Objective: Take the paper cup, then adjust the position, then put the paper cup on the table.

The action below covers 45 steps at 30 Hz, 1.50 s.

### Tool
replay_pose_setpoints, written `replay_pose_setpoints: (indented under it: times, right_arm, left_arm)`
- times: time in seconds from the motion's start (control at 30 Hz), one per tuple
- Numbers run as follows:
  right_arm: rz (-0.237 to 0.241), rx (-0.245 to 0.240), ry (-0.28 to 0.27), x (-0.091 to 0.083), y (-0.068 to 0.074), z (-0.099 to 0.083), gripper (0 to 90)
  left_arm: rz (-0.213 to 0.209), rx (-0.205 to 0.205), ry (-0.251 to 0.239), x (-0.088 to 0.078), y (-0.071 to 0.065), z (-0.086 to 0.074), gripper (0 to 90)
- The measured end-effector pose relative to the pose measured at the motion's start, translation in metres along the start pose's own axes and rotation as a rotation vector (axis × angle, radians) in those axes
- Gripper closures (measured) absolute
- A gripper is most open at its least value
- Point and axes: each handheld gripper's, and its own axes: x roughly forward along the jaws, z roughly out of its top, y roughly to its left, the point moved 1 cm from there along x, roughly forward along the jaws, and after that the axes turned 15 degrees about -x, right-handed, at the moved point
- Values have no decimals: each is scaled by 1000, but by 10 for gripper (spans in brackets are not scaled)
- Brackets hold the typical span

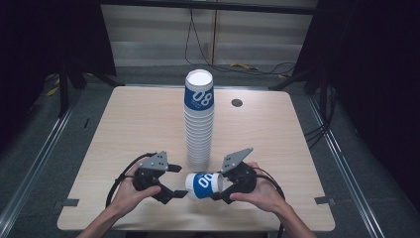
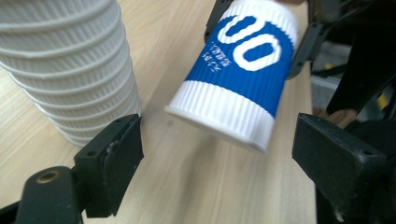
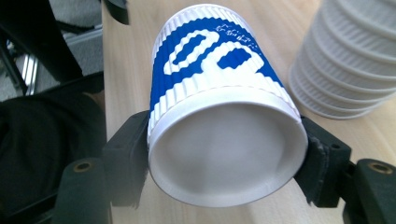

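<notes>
Right gripper point(image 1: 216, 189): clenched on the loose cup point(image 1: 204, 185) near its base; both pads press its ribbed sides.
Left gripper point(image 1: 180, 181): released, jaws spread, the cup's rim end just ahead between them, not touching.
Cup: lying sideways, held off the table point(image 1: 129, 124), between the two grippers.
Writing: large white digits, "08" on the stack's point(image 1: 199, 121) top cup; small print under them unreadable.
Stack: tall, upright, just beyond both grippers.
Right gripper view: cup's white bottom disc point(image 3: 224, 151).
Left gripper view: the cup's blue band point(image 2: 240, 63), the stack's lower rims point(image 2: 70, 70).
</notes>
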Motion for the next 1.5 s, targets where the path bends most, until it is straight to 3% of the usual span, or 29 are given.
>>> replay_pose_setpoints:
  times: [0.2,0.37,0.4,0.53,0.67,0.87,1.03,1.1,1.5]
  right_arm:
    - [-54,42,-94,-8,-4,-6,297]
    - [-70,56,-133,-12,-6,-8,297]
    - [-82,51,-145,-13,-5,-8,297]
    - [-96,55,-164,-15,-5,-9,297]
    - [-106,78,-229,-18,-3,-13,297]
    - [-102,114,-308,-19,-7,-16,296]
    - [-100,132,-357,-22,-8,-19,296]
    - [-96,138,-379,-23,-8,-20,296]
    - [-73,115,-467,-20,-3,-22,296]
  left_arm:
    - [0,-21,-63,-2,-1,-4,162]
    - [-10,-45,-91,-4,-1,-7,162]
    - [5,-46,-94,-5,1,-7,161]
    - [-19,-59,-107,-5,0,-8,159]
    - [-25,-59,-122,-4,-2,-10,159]
    - [-2,-61,-132,-4,0,-10,159]
    - [-21,-78,-130,-1,-1,-13,159]
    - [-18,-66,-138,-1,-1,-12,159]
    - [-54,-54,-217,-6,-8,-4,159]
